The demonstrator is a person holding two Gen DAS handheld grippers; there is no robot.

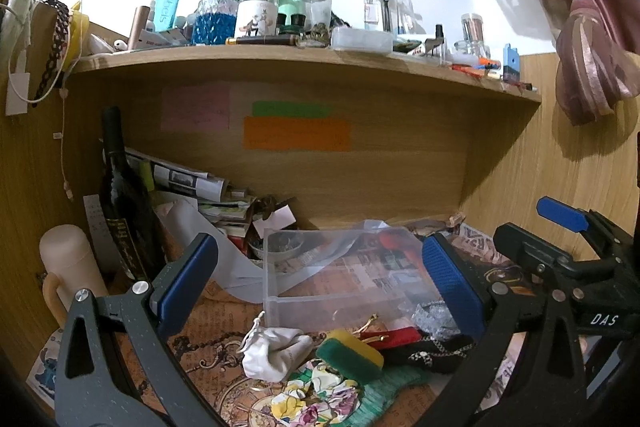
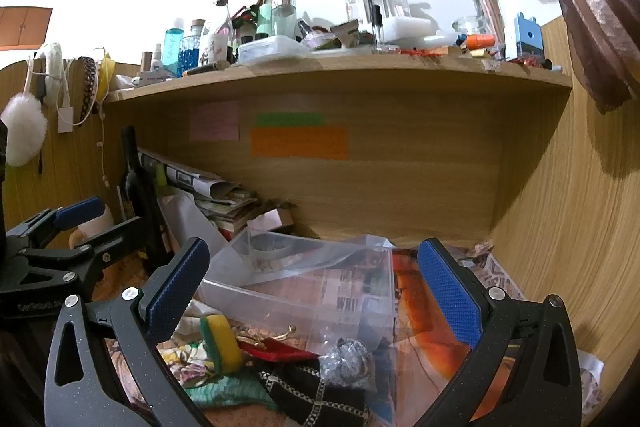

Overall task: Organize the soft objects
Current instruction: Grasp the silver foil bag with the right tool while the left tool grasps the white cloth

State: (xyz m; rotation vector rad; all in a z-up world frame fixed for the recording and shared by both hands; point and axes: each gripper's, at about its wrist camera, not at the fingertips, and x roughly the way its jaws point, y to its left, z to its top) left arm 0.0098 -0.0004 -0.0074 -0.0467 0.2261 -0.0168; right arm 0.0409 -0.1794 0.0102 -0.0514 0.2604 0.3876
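Observation:
A pile of soft things lies on the desk in front of a clear plastic bin (image 1: pixel 340 267): a white drawstring pouch (image 1: pixel 272 351), a yellow-green sponge (image 1: pixel 352 351), a floral cloth (image 1: pixel 316 399), a red pouch (image 1: pixel 394 337), a black chain-pattern cloth (image 1: pixel 432 353) and a silvery mesh ball (image 2: pixel 348 363). My left gripper (image 1: pixel 320 287) is open and empty, above the pile. My right gripper (image 2: pixel 312 295) is open and empty, over the bin (image 2: pixel 304 279) and the sponge (image 2: pixel 220 343). The right gripper also shows at the right of the left wrist view (image 1: pixel 560 239).
A dark wine bottle (image 1: pixel 124 211), a cream flask (image 1: pixel 68 263) and stacked papers (image 1: pixel 188 183) stand at the back left. A crowded shelf (image 1: pixel 304 63) hangs overhead. A wooden side wall (image 2: pixel 560 227) closes the right. A pink curtain (image 1: pixel 580 27) hangs at upper right.

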